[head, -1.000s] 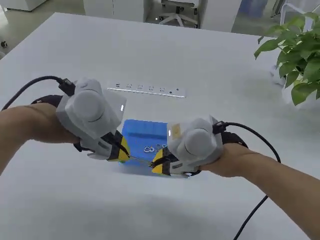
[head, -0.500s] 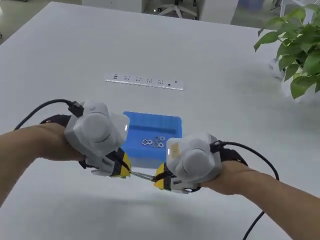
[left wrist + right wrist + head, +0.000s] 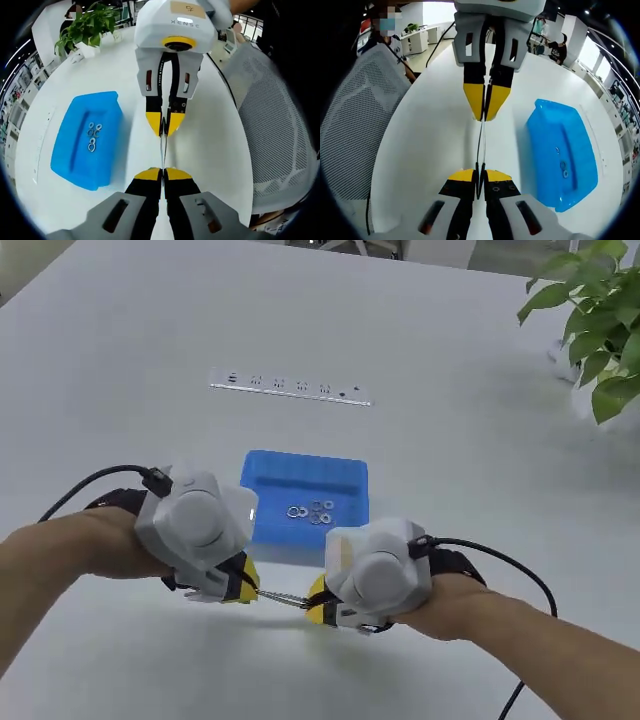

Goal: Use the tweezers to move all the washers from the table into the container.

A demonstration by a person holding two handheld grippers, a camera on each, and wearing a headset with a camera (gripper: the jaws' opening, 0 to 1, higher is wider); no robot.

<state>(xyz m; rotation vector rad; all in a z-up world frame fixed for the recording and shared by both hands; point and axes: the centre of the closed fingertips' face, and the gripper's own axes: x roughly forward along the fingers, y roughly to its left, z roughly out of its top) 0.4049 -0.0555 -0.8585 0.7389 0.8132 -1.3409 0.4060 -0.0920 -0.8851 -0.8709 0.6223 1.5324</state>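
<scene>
Both tongs gripping one tweezers (image 3: 282, 596).
Clenched at opposite ends: left tongs (image 3: 245, 588), right tongs (image 3: 315, 602); washers (image 3: 310, 511) inside container (image 3: 300, 465).

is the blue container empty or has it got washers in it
Not empty: a small cluster of washers lies on the floor of the blue container.

The washers (image 3: 310, 511) are too small to count; the plant (image 3: 612, 395) is cropped.
</scene>
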